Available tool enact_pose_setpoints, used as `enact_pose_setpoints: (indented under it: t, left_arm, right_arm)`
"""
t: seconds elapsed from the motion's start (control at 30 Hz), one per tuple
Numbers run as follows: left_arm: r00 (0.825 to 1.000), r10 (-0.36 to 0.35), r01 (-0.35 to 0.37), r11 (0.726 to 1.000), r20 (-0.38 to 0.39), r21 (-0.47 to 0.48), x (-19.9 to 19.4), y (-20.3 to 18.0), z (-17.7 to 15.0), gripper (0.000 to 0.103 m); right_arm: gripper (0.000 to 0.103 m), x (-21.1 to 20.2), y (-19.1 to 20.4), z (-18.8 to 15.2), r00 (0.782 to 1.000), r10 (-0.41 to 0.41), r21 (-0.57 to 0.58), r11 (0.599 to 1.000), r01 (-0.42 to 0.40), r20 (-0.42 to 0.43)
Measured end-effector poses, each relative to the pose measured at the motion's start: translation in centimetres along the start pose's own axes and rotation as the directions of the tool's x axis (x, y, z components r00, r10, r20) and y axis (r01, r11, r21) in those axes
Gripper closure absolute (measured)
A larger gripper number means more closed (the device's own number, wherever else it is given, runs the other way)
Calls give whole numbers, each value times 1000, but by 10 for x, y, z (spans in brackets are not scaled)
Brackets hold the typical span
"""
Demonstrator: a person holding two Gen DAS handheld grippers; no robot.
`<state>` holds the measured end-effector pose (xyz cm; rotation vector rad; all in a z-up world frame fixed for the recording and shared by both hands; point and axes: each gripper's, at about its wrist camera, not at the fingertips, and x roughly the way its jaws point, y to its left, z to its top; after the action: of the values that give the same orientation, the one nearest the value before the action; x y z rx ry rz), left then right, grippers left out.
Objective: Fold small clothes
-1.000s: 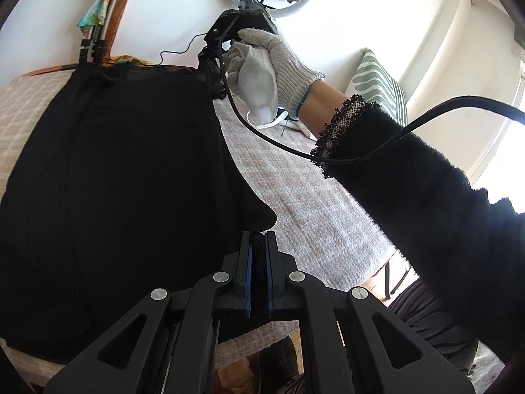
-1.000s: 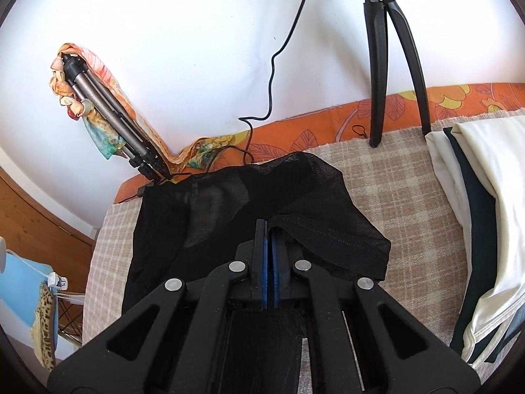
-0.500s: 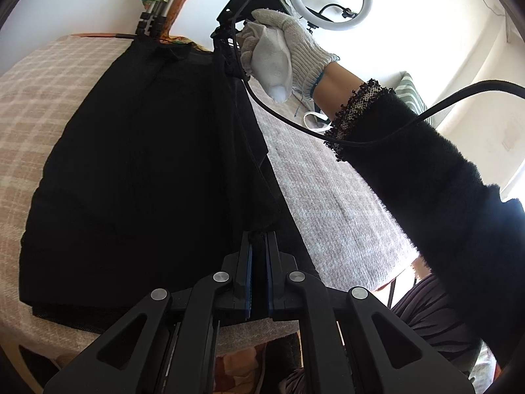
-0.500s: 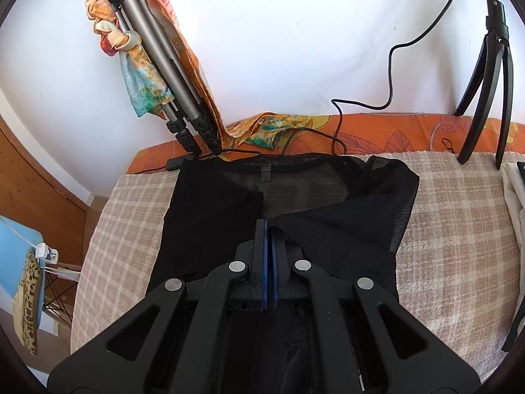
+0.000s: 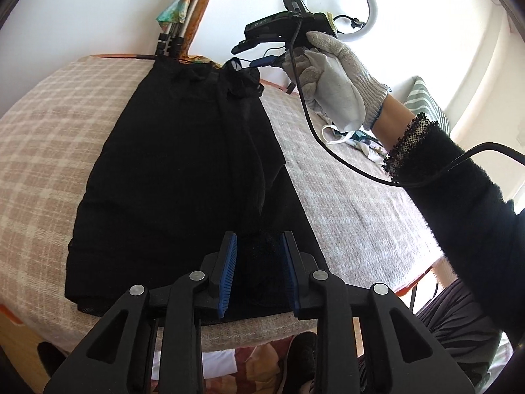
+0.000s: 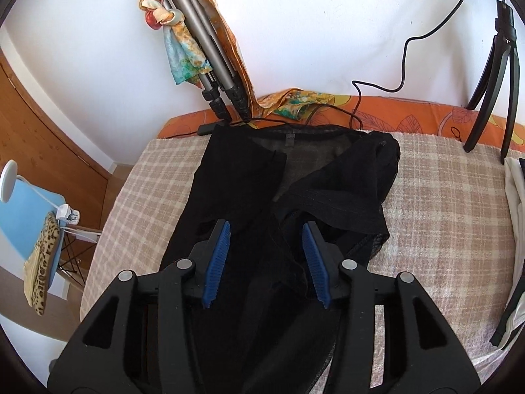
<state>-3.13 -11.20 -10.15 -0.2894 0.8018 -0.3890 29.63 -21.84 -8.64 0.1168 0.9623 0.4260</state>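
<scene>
Both hand-held grippers have just been opening and no longer pinch the thin black garment [image 5: 183, 170]. It lies folded on the beige checked surface [image 5: 42, 151]. Left hand-held gripper [image 5: 259, 246] is spread, cloth between its pads; right hand-held gripper [image 6: 266, 233] likewise.

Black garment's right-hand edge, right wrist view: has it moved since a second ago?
Yes. The black garment has had its right side carried leftward over the middle, away from the tripod. The right gripper has just opened its jaws, releasing it.
</scene>
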Motion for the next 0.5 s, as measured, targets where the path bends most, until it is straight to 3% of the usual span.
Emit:
enact_pose_setpoints:
  t: [0.33,0.4,0.5]
  left_arm:
    - [998,66,-65,994,-14,82,11,-7,-1,77]
    - [998,65,-62,995,-24,82,11,-8,-3,77]
    - [997,69,-66,995,-32,77,14,-6,-3,77]
  right_arm:
    - [56,45,18,-34,982,-109,-116,989,91,-156]
    - [74,53,19,-36,978,-121,-123,987,101,-171]
    - [90,59,20,-36,972,-170,-141,979,147,-164]
